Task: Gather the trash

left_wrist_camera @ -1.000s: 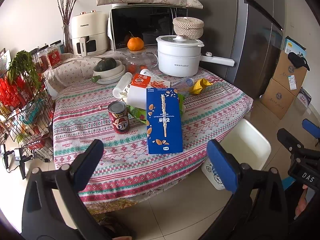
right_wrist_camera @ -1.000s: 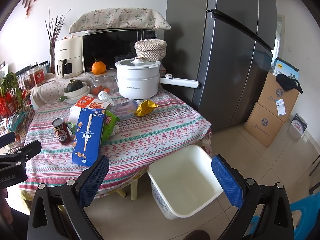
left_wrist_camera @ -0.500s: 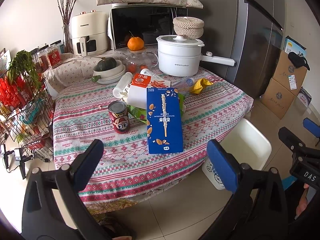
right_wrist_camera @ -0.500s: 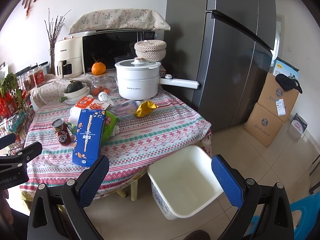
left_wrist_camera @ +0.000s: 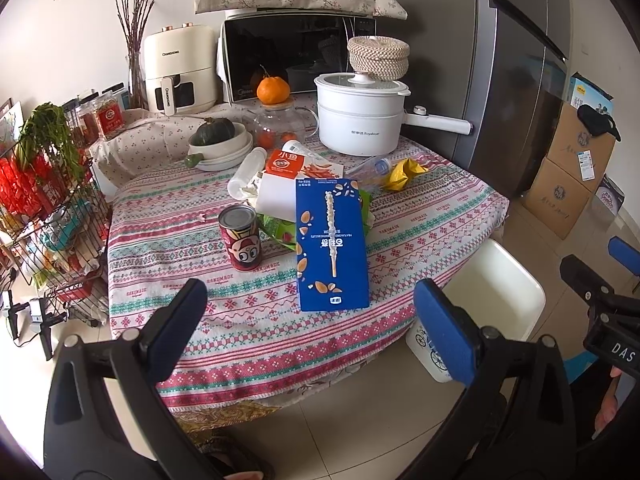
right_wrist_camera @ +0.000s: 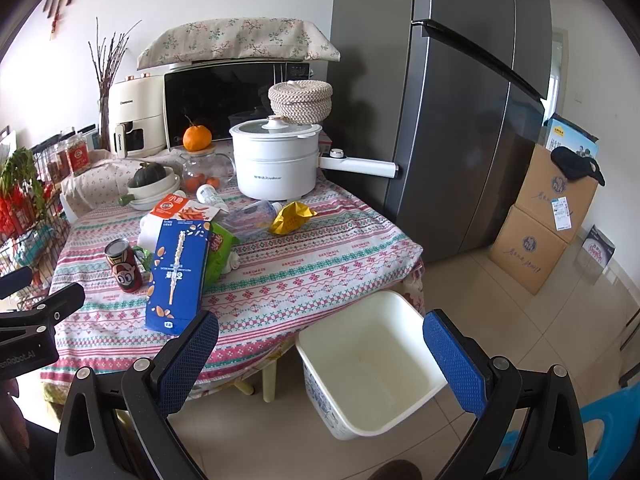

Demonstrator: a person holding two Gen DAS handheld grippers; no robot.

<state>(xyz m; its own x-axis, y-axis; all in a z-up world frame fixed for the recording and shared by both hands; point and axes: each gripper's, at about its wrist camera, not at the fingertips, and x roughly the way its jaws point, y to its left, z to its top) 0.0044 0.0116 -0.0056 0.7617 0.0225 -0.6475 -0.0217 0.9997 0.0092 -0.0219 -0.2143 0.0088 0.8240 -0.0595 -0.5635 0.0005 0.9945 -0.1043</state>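
Trash lies on the patterned tablecloth (left_wrist_camera: 420, 216): a blue snack box (left_wrist_camera: 331, 244) (right_wrist_camera: 178, 276), a red can (left_wrist_camera: 240, 238) (right_wrist_camera: 123, 266), a green wrapper (left_wrist_camera: 280, 232) (right_wrist_camera: 218, 250), an orange-and-white packet (left_wrist_camera: 294, 166) (right_wrist_camera: 180, 208), a clear plastic bottle (left_wrist_camera: 370, 169) (right_wrist_camera: 256, 216) and a yellow wrapper (left_wrist_camera: 404, 170) (right_wrist_camera: 292, 216). A white bin (right_wrist_camera: 372, 364) (left_wrist_camera: 494, 292) stands empty on the floor by the table's right side. My left gripper (left_wrist_camera: 310, 334) is open, in front of the table's near edge. My right gripper (right_wrist_camera: 320, 354) is open, above the bin.
At the table's back stand a white pot (right_wrist_camera: 276, 164), a glass teapot with an orange on top (right_wrist_camera: 198, 160), a bowl with a squash (right_wrist_camera: 152, 184), a microwave and an air fryer. A fridge (right_wrist_camera: 460, 120) and cardboard boxes (right_wrist_camera: 548, 216) are right; a wire rack (left_wrist_camera: 44, 208) left.
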